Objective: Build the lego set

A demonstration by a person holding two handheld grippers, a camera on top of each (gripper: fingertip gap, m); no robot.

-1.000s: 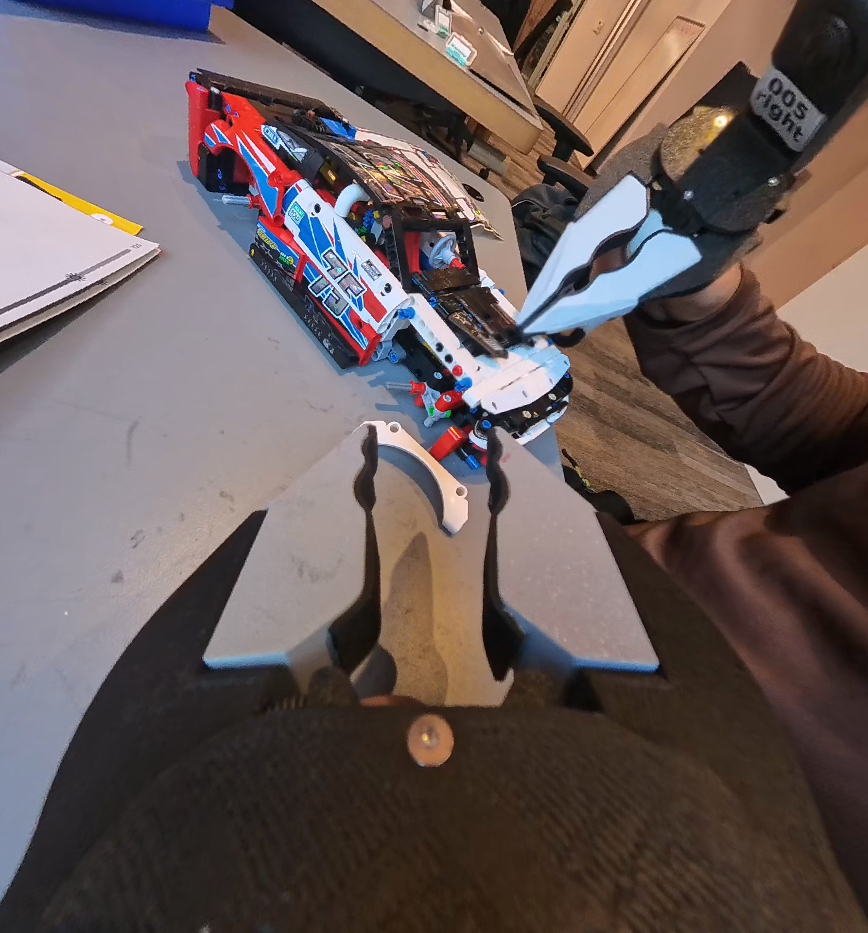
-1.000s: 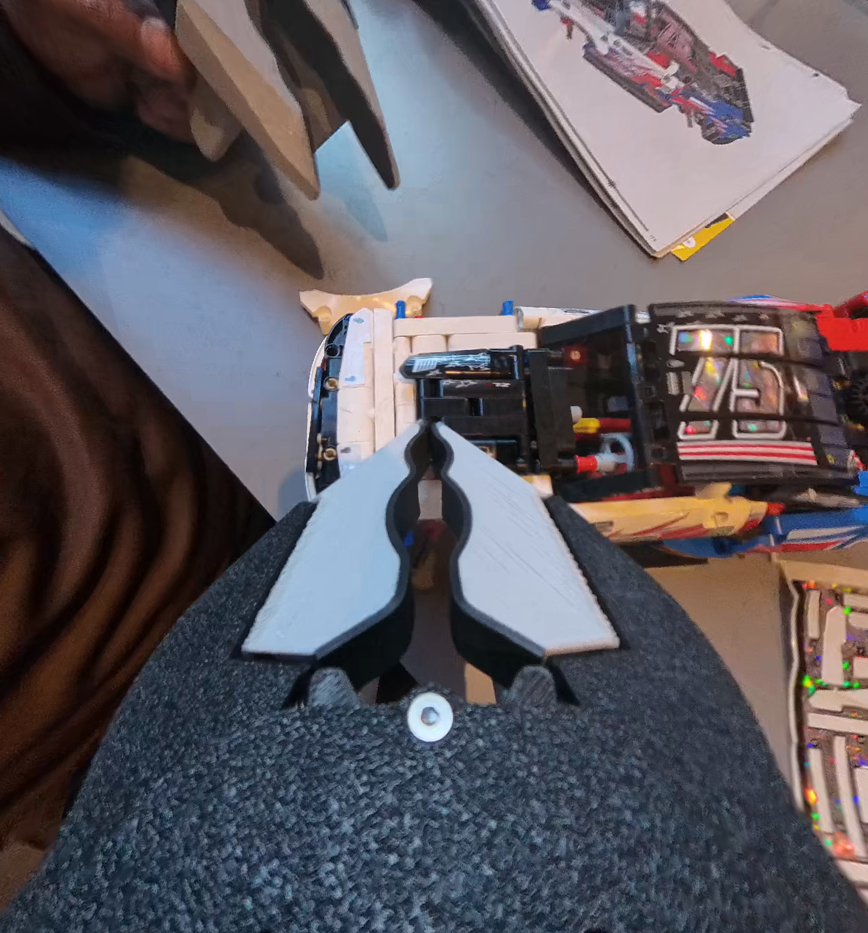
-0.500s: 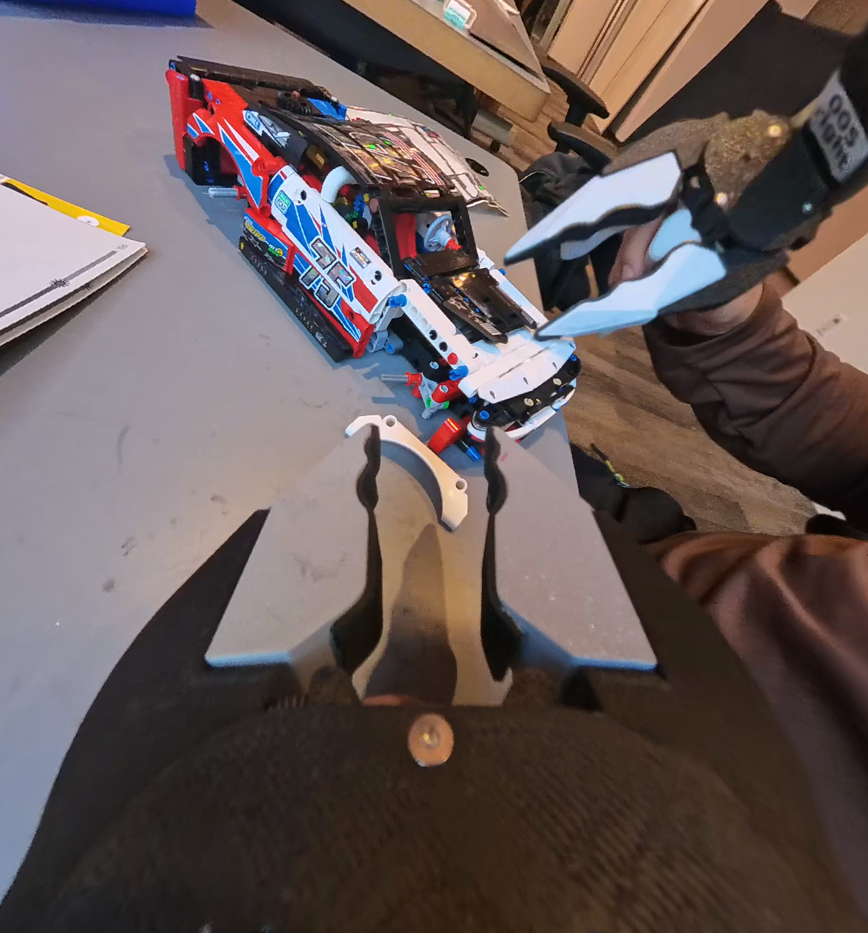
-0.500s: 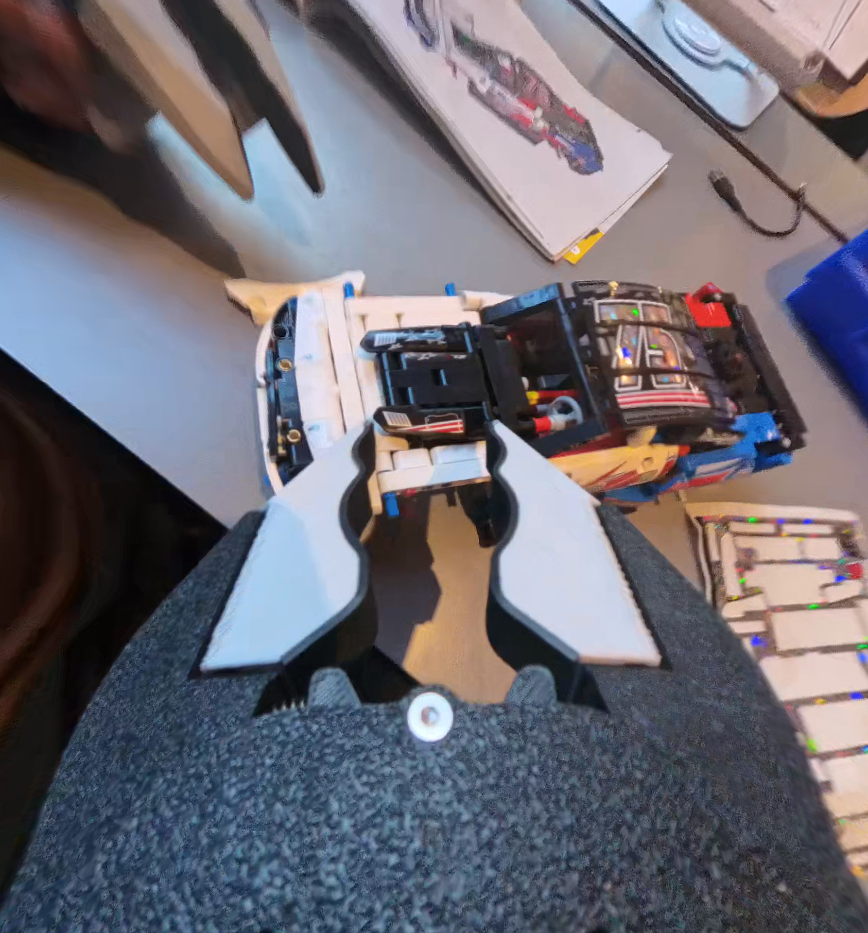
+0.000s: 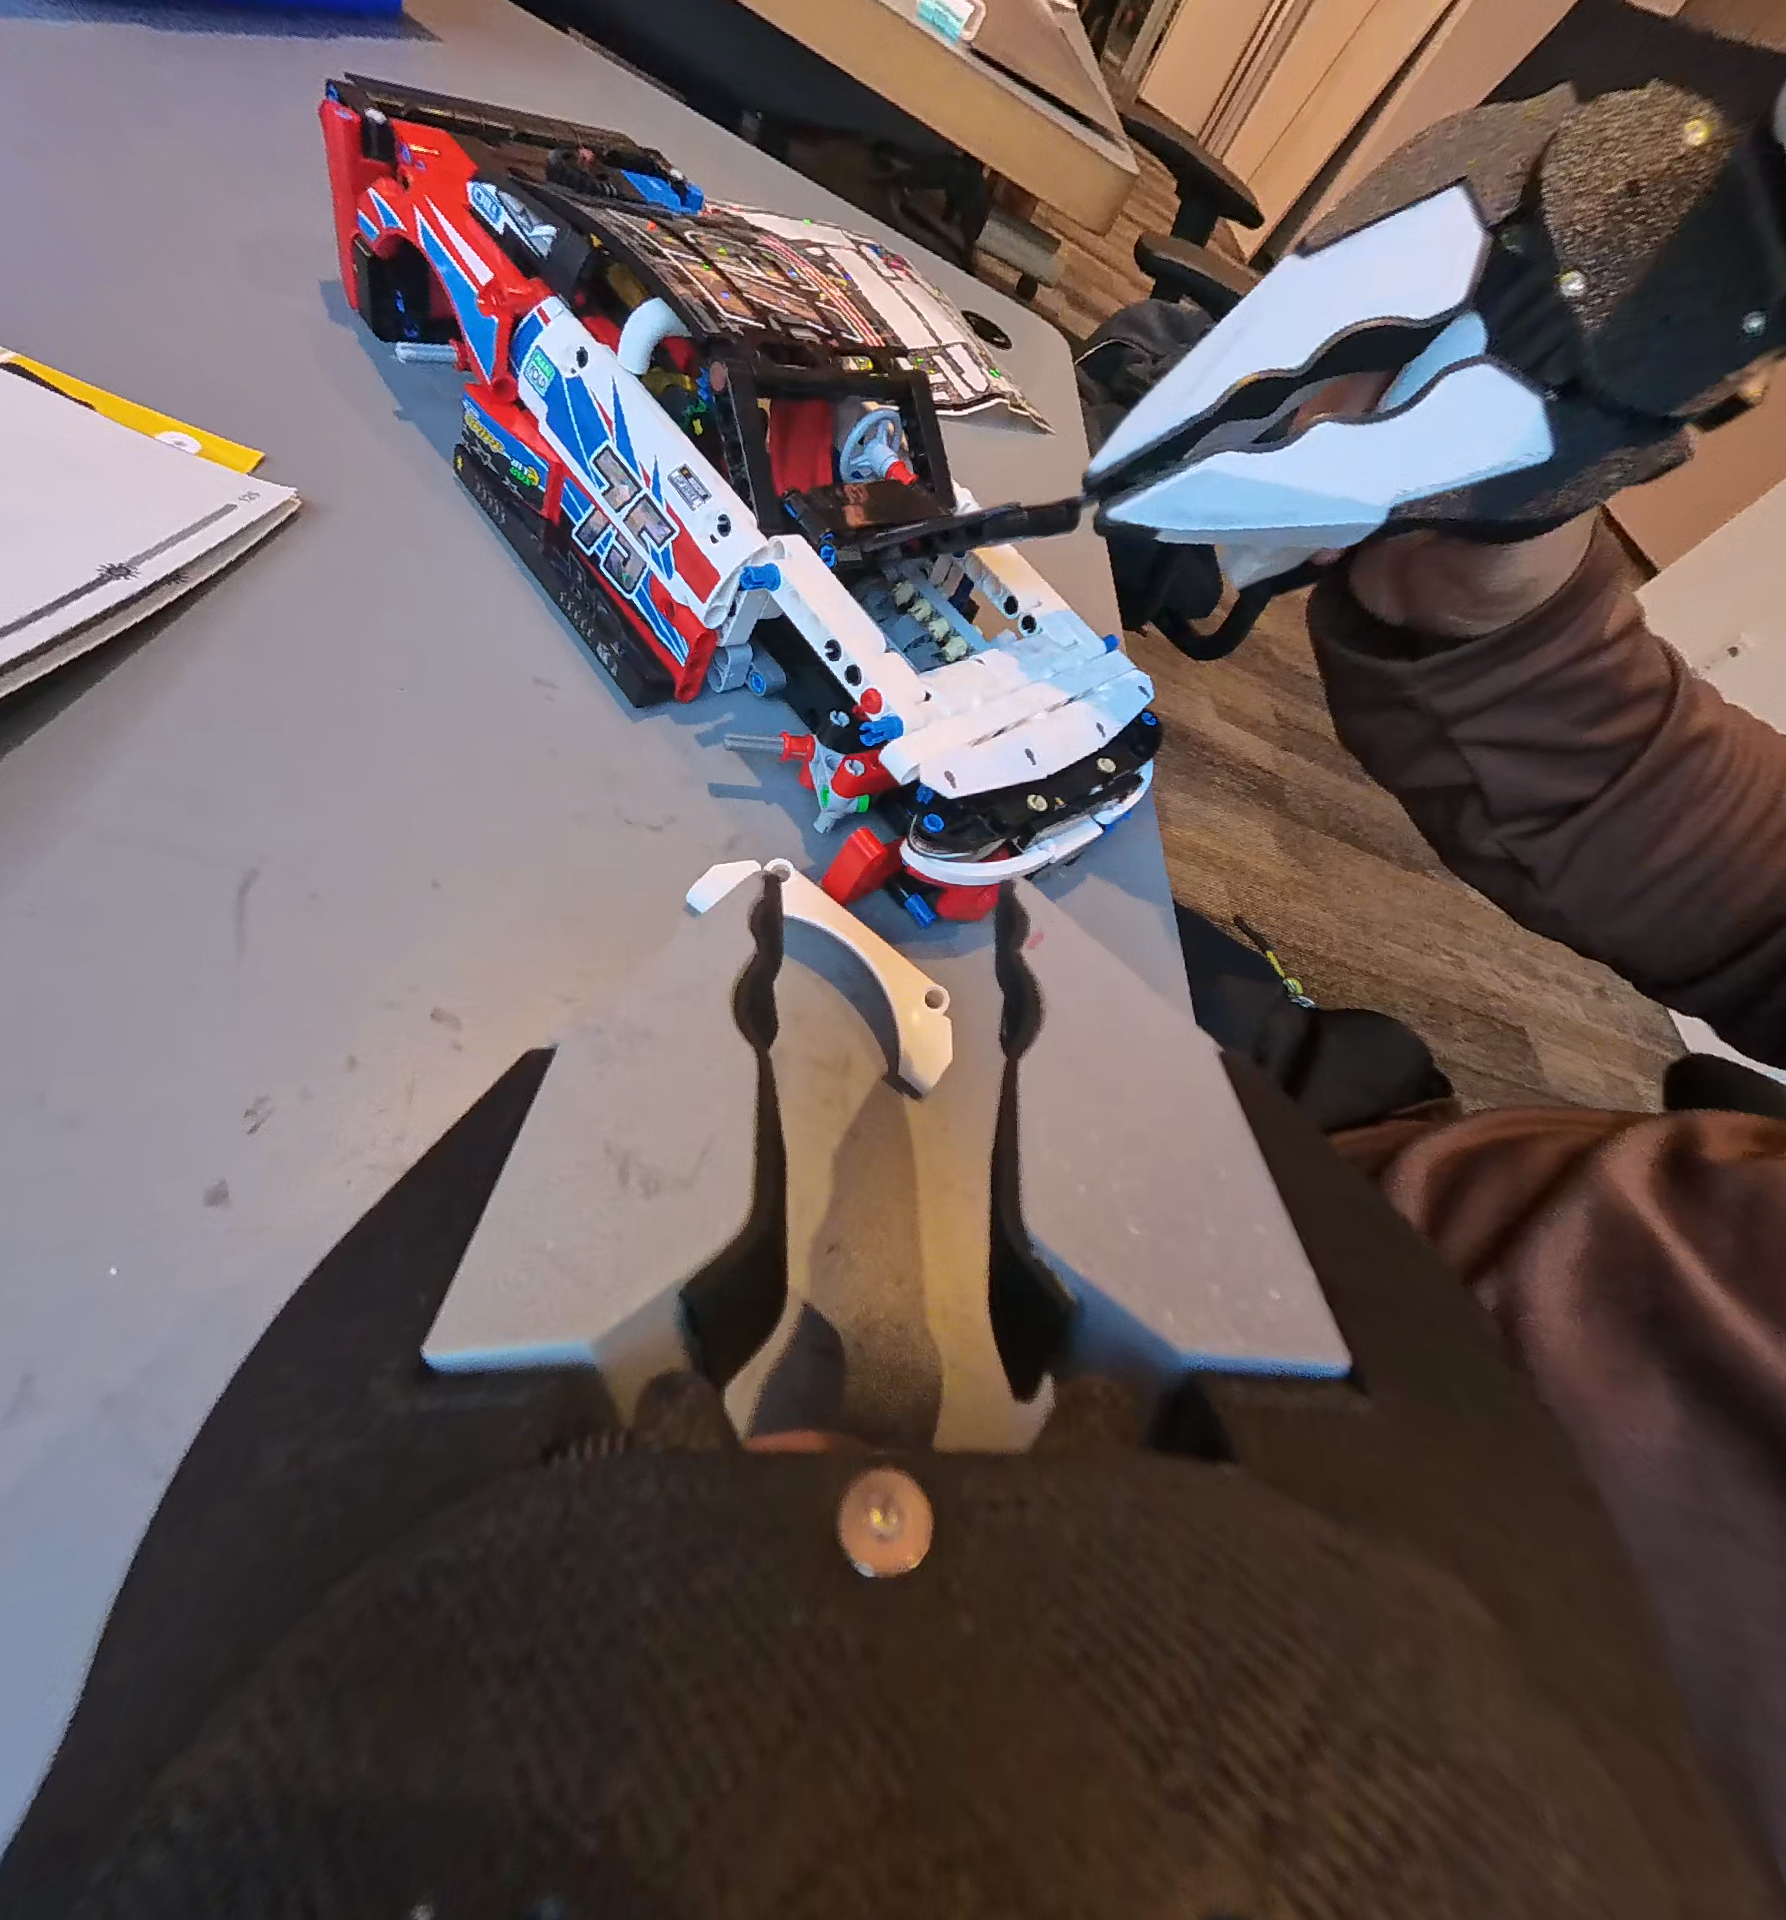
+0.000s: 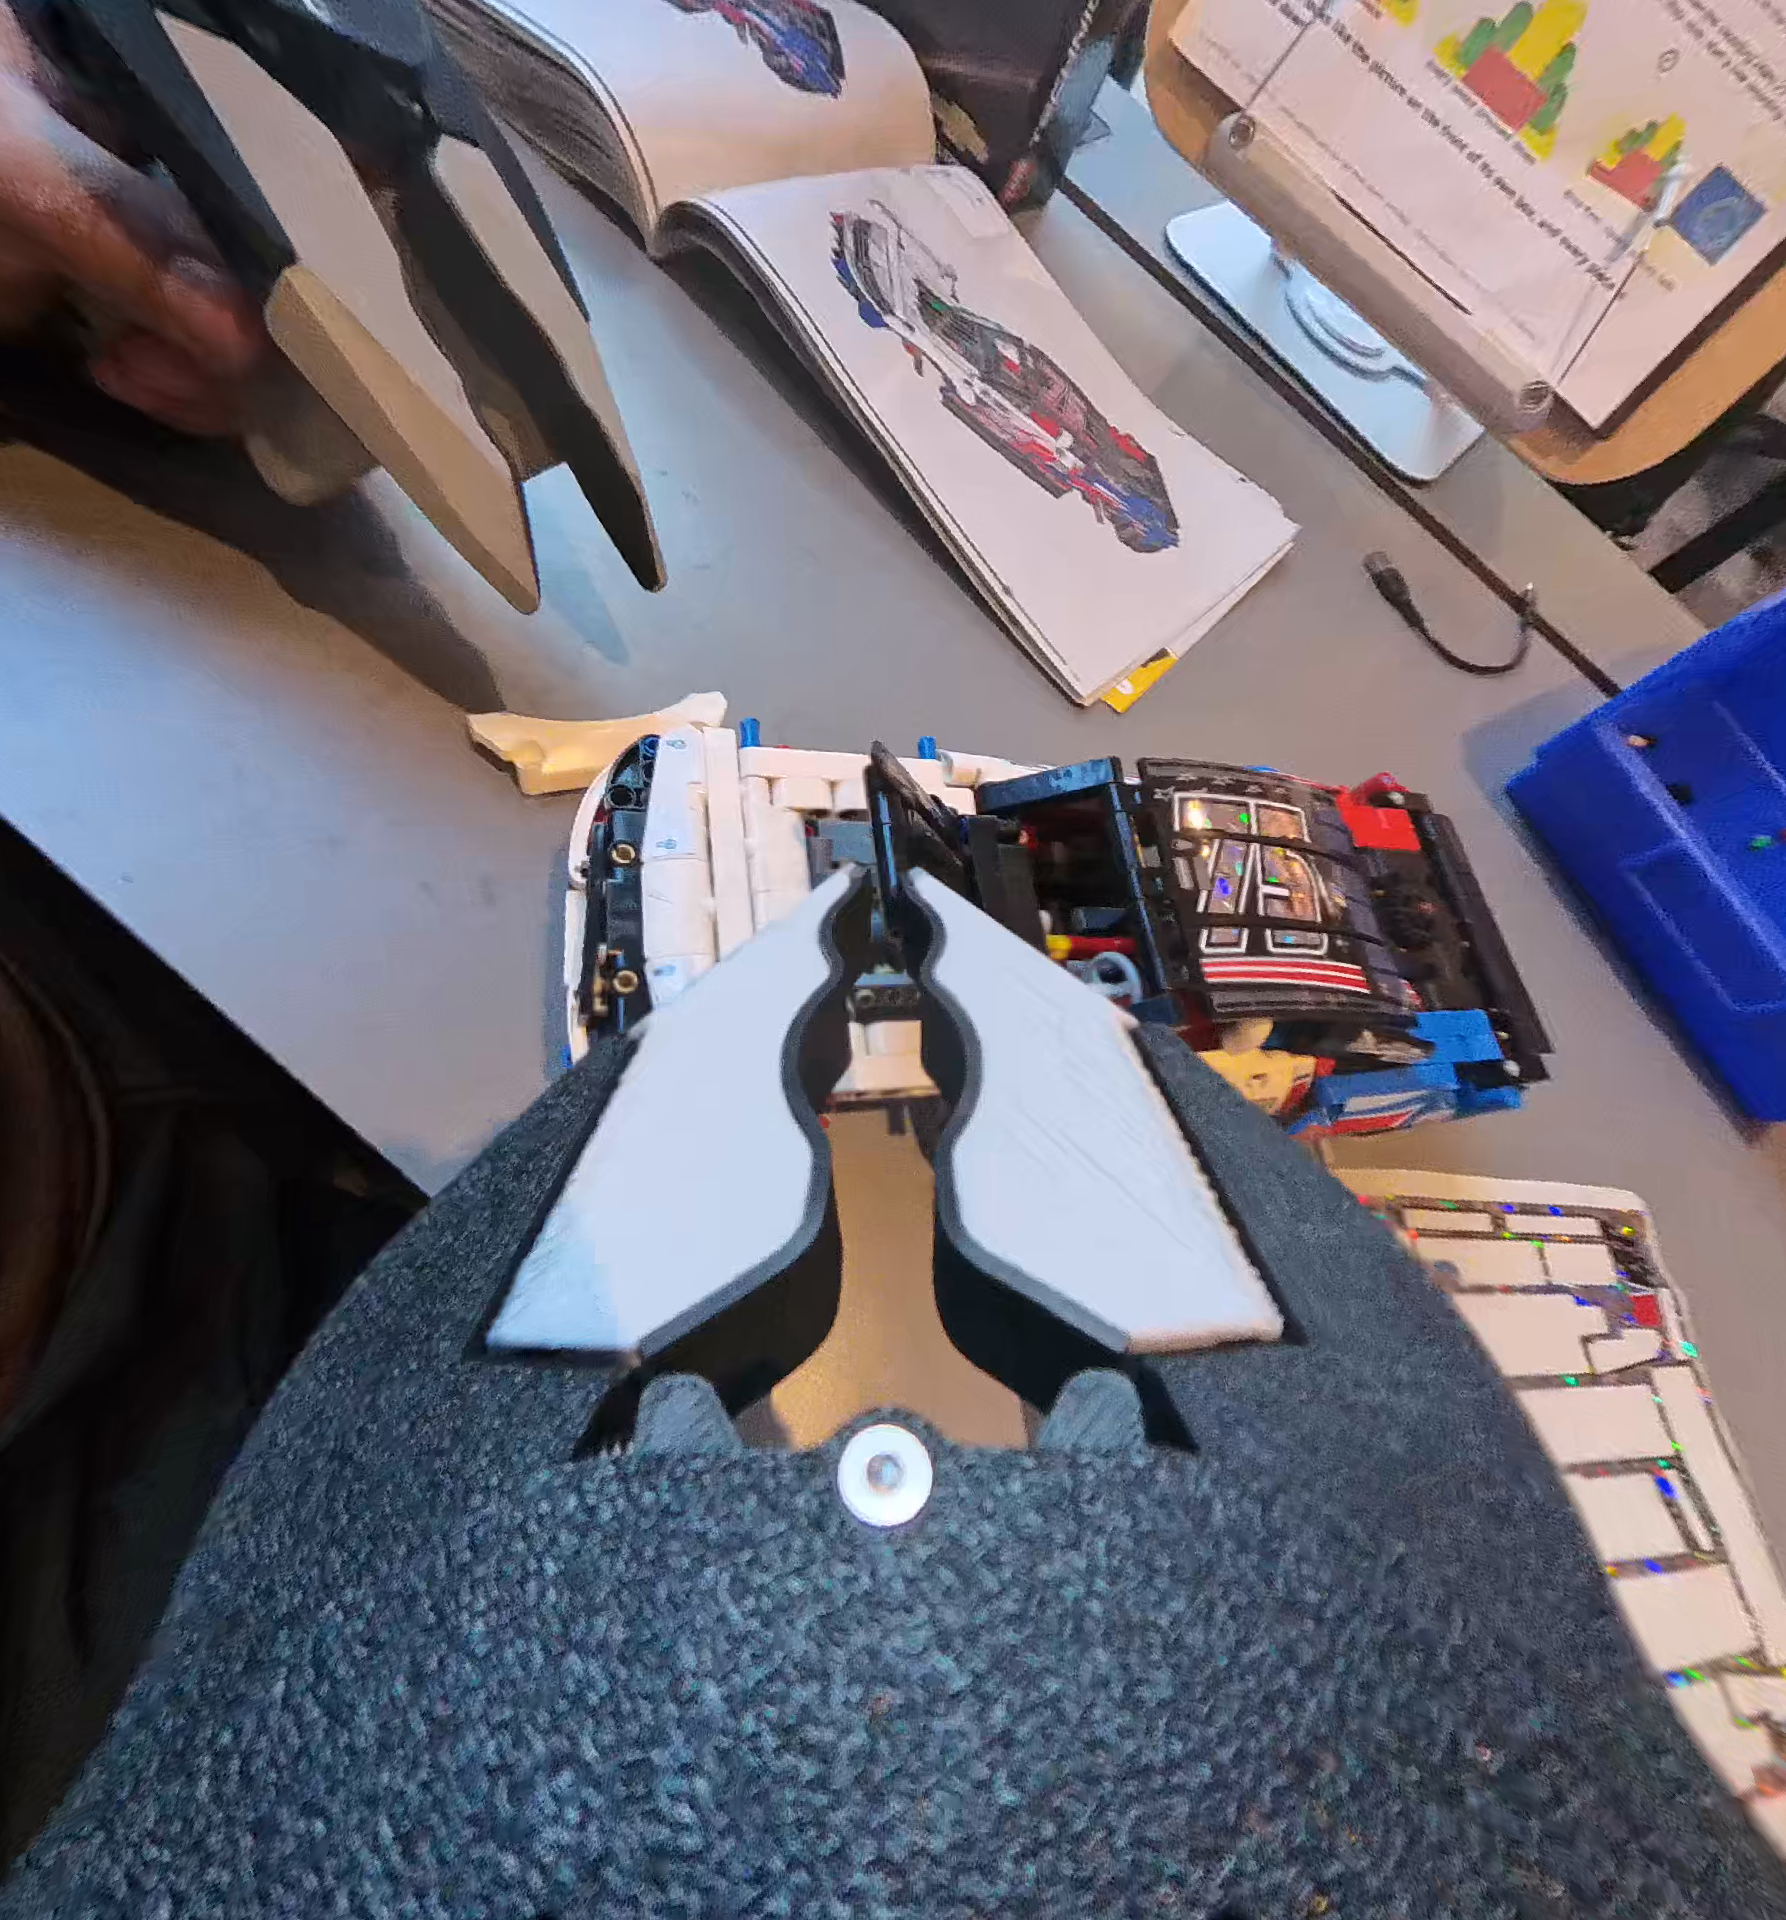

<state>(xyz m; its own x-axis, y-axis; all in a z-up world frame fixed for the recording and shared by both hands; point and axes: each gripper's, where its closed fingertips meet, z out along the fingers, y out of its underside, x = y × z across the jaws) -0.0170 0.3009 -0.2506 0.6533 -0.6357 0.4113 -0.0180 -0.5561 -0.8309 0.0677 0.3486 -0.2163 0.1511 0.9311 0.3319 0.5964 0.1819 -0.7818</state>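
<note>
The red, white and blue lego race car [image 5: 640,488] lies on the grey table [image 5: 245,935], nose toward the near edge; it also shows in the right wrist view [image 6: 1232,914]. My right gripper [image 6: 884,883] is shut on the car's black hood panel [image 6: 894,821], which stands raised above the white nose; this also shows in the left wrist view [image 5: 1091,497], panel [image 5: 899,514]. My left gripper [image 5: 884,914] is open, with a loose white curved arch piece [image 5: 868,987] on the table between its fingers. The arch [image 6: 598,743] shows beside the car's nose.
An open instruction booklet [image 6: 1024,416] lies beyond the car, also at the left [image 5: 58,551]. A sticker sheet [image 6: 1595,1403] lies to the right of the car. A blue bin [image 6: 1720,831], a monitor stand [image 6: 1325,343] and a cable [image 6: 1440,634] sit farther off. The table edge [image 5: 1164,852] is just past the nose. The gap from one gripper's tips to the other's is roughly 11 cm.
My right gripper opened above the hood, then shut on the black hood panel and raised it. My left gripper stayed open over the white arch.
</note>
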